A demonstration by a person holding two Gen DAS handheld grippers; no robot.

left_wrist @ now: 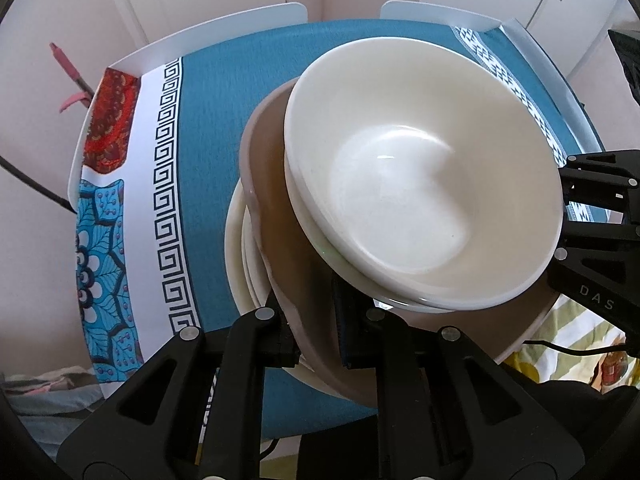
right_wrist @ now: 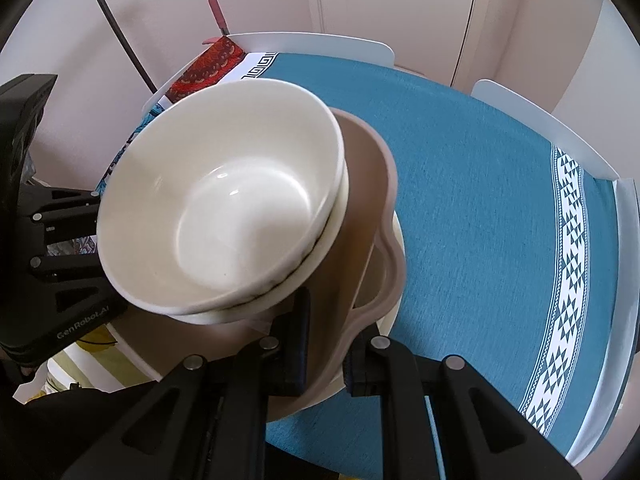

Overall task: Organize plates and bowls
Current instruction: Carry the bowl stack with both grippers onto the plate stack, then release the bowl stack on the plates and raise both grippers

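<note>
A stack of dishes is held over the blue table. On top sit two nested white bowls (left_wrist: pixel 420 184), which also show in the right wrist view (right_wrist: pixel 224 216). They rest in a taupe wavy-rimmed plate (left_wrist: pixel 276 216), seen again in the right wrist view (right_wrist: pixel 368 208), with white plates (left_wrist: pixel 240 256) under it. My left gripper (left_wrist: pixel 316 340) is shut on the near rim of the taupe plate and the plates under it. My right gripper (right_wrist: pixel 326 356) is shut on the opposite rim of the stack. Each gripper shows in the other's view, the right one (left_wrist: pixel 592 216) and the left one (right_wrist: pixel 60 232).
The round table (right_wrist: pixel 480 184) has a blue cloth with white patterned borders (left_wrist: pixel 168 184). White chair backs (left_wrist: pixel 224 28) stand at the far edge. A red patterned cloth (left_wrist: pixel 110 120) lies at the left edge. Walls and a door are behind.
</note>
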